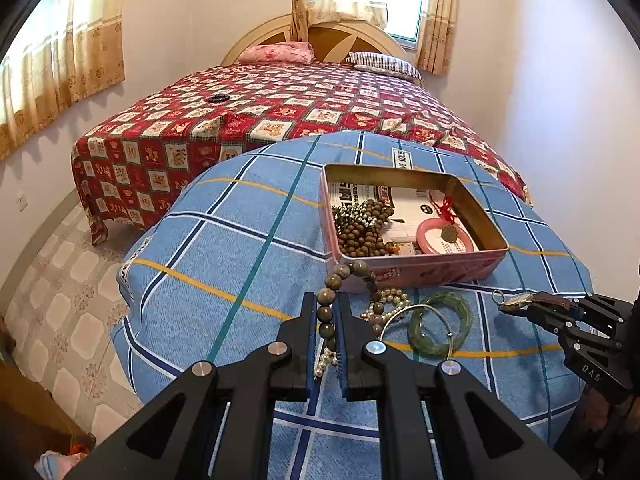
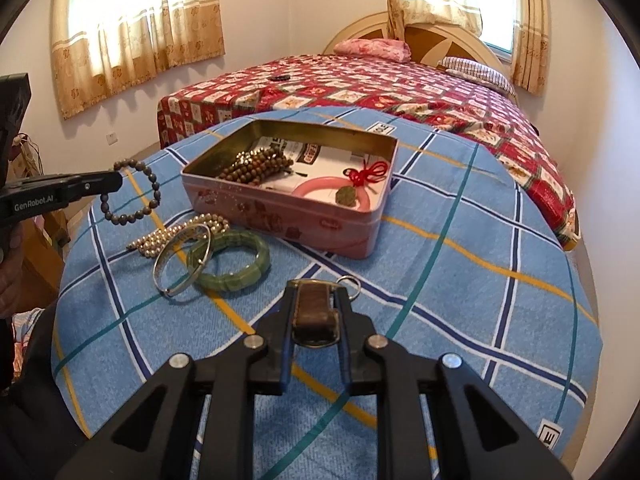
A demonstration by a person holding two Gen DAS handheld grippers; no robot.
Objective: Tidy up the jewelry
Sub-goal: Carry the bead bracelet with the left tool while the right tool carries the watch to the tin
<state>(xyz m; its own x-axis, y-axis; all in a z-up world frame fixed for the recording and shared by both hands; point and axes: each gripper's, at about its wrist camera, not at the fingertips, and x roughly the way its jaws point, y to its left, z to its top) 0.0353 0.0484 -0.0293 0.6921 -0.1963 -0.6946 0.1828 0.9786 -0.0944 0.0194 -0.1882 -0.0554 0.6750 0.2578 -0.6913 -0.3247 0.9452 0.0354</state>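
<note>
Fingers of the left gripper (image 1: 324,316) are pressed nearly together, pinching a grey-brown bead bracelet (image 1: 340,280) whose loop hangs clear of the bench (image 1: 240,240); in the right wrist view that gripper's side reads "GenRobot.AI". Fingers of the right gripper (image 2: 314,304) pinch a brown leather strap (image 2: 314,310), a watch by the dial seen from the left wrist view, with a small metal ring (image 2: 349,283) just past its tip. The right gripper's body carries the letters "DAS" in the left wrist view.

Just beyond the fingertips, on the blue checked cloth, lie a green jade bangle (image 2: 232,264), a thin silver bangle (image 2: 182,264) leaning on it, and a heap of pearl strands (image 2: 176,236) touching both. Behind them stands an open pink tin (image 2: 280,216). Inside are brown prayer beads (image 2: 256,164) at one side, a pink bangle (image 2: 320,192) with a green pendant on a red knotted cord (image 2: 366,174) at the other, all on printed paper whose writing is too small to read. A bed with a red patchwork cover (image 2: 360,84) stands behind the bench.
</note>
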